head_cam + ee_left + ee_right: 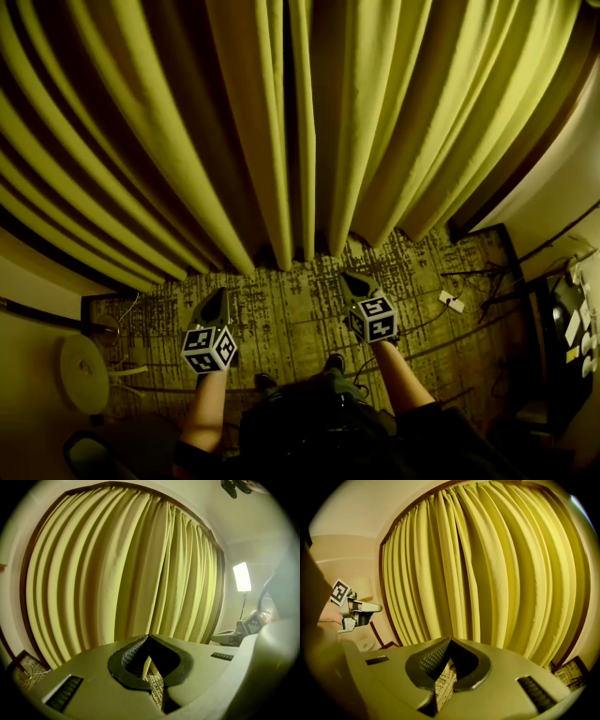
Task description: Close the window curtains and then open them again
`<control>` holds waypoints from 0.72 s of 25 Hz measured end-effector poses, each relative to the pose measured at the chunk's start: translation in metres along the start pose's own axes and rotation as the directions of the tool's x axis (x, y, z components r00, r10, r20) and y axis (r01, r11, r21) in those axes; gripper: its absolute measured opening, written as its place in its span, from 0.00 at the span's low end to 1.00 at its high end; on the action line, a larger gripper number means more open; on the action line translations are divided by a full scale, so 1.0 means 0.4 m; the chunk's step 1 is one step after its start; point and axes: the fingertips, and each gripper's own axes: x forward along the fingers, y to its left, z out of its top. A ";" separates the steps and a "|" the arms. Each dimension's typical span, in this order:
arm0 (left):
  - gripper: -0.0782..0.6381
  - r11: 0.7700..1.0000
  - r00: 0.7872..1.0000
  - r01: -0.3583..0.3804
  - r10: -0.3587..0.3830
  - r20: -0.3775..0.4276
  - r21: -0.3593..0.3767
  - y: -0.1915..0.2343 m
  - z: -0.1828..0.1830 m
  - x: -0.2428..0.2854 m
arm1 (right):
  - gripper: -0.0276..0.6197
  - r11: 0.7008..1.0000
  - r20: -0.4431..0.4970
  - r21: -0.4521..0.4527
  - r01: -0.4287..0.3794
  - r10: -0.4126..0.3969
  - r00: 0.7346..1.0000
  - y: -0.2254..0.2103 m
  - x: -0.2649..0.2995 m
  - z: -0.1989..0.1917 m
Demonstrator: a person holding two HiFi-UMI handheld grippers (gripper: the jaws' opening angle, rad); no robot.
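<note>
Pressed together and pinching nothing, the left claw [221, 298] sits near 8 o'clock in the head view and the right claw [354, 283] near 4 o'clock. Both are over the patterned carpet [281, 328], tips aimed toward 12 o'clock. The yellow curtains [394, 112] fill the upper half. The two panels are drawn together, a thin dark slit runs between them at 12 o'clock, and their hems reach the carpet. Both claws are apart from the cloth. A round white disc [82, 373] lies at the far 8 o'clock edge.

In the left gripper view, the jaw tips meet at 6 o'clock with only carpet showing through the gap below them. The curtains hang closed from 9 to 2 o'clock. A lit lamp panel [242, 576] glows near 3 o'clock, and the right claw shows at 4 o'clock.

In the right gripper view, the jaw tips touch at 6 o'clock and grip nothing. The curtains span 10 to 4 o'clock. The left claw shows at 9 o'clock.
</note>
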 end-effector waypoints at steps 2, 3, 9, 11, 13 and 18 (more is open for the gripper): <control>0.11 1.000 1.000 0.000 0.000 0.006 -0.005 -0.021 0.008 0.018 | 0.05 1.000 0.004 -0.004 -0.013 0.013 1.000 -0.017 0.003 0.003; 0.11 1.000 1.000 0.000 0.000 0.011 -0.007 -0.034 0.014 0.027 | 0.05 1.000 0.006 -0.006 -0.020 0.020 1.000 -0.025 0.003 0.007; 0.11 1.000 0.999 -0.013 0.013 0.046 -0.002 -0.115 0.059 0.084 | 0.05 0.997 0.004 -0.034 -0.062 0.063 0.998 -0.080 -0.004 0.012; 0.11 1.000 0.998 -0.019 0.018 0.059 0.010 -0.141 0.084 0.106 | 0.05 0.996 0.004 -0.034 -0.078 0.078 0.997 -0.102 -0.005 0.008; 0.15 1.000 0.997 -0.019 0.017 0.076 0.022 -0.167 0.118 0.132 | 0.05 0.996 0.003 -0.032 -0.086 0.086 0.996 -0.130 0.001 0.006; 0.21 0.997 0.994 0.014 -0.022 0.105 0.076 -0.218 0.215 0.198 | 0.05 0.997 0.000 -0.007 -0.080 0.080 0.997 -0.164 0.025 0.015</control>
